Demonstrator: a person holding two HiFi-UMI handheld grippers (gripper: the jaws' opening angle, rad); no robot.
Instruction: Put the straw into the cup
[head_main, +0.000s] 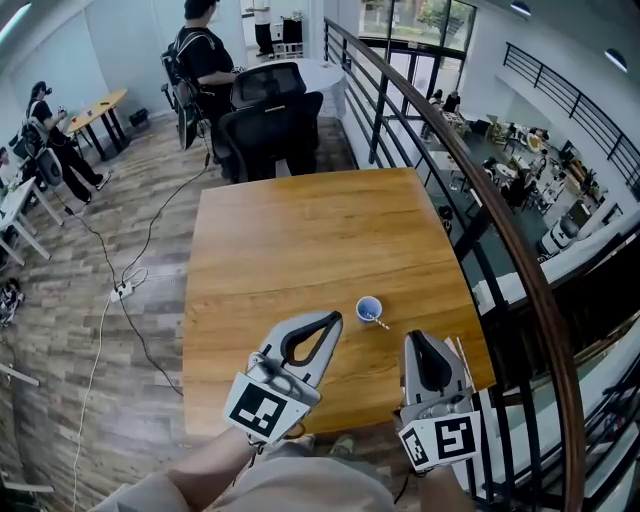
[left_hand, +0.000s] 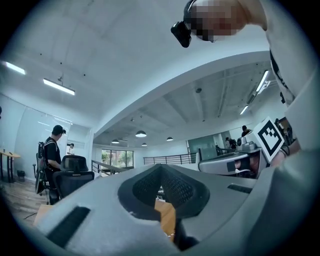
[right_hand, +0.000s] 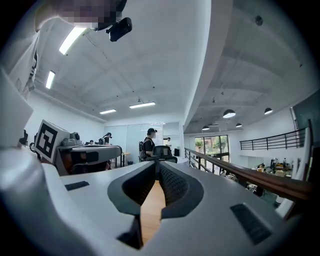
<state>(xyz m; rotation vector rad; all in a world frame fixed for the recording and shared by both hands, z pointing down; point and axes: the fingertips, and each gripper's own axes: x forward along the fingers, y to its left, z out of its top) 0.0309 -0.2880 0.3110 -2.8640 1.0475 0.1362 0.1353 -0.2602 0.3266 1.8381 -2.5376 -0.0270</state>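
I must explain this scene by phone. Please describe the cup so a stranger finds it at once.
Start from the big wooden table beside the railing. Near its front edge, between the tips of the left tongs and right tongs, stands the cup. It is small, round and blue, the only blue thing there, with a thin pale straw at its right rim.

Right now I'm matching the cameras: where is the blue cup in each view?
Head view: blue cup lower centre, on the table.
Left gripper view: not in it.
Right gripper view: not in it.
Shared landmark: black office chairs beyond the table.
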